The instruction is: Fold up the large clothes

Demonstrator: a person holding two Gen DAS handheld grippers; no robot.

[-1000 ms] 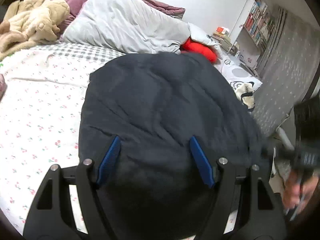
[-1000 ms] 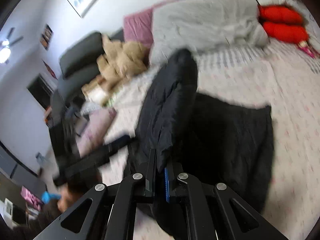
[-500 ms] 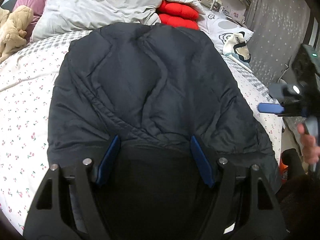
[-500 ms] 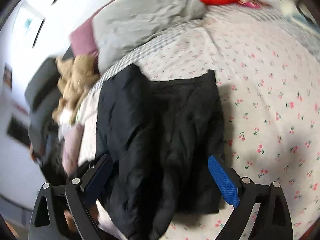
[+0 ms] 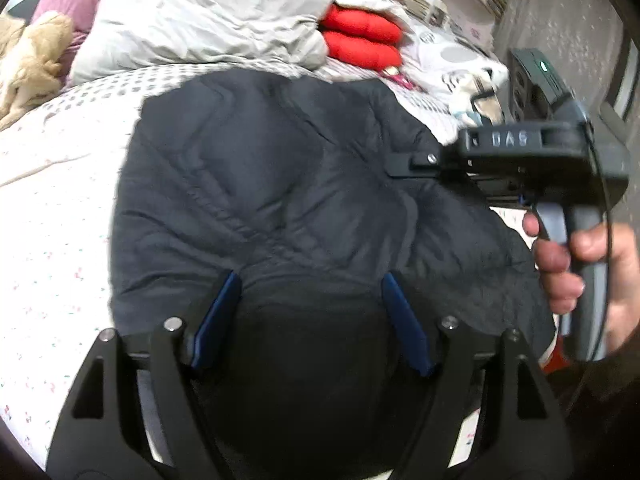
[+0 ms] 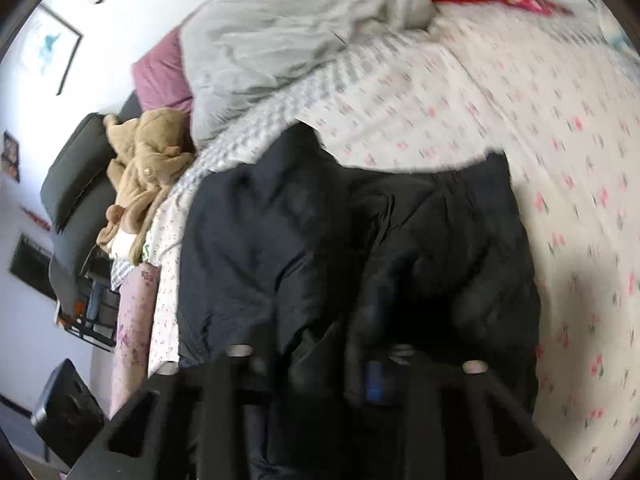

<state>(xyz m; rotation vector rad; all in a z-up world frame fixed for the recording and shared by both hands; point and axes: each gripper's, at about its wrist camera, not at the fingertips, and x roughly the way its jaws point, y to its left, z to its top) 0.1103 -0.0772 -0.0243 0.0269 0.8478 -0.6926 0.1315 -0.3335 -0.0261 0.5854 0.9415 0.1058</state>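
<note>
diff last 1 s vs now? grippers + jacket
The right gripper let go of the dark jacket it had pinched a second ago, opened, and has now swung back in over the jacket's right side; blur hides its jaws. The left gripper stayed open over the near edge. The jacket stayed on the bed.

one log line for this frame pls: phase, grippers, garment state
phase: mid-fold | left gripper: open over dark jacket | right gripper: blurred, state unclear | jacket: lies bunched on floral bedsheet

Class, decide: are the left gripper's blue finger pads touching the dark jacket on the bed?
Cannot tell. In the left wrist view the left gripper stands open over the dark jacket, but fabric merely overlaps the pads; no contact or gap shows.
</note>
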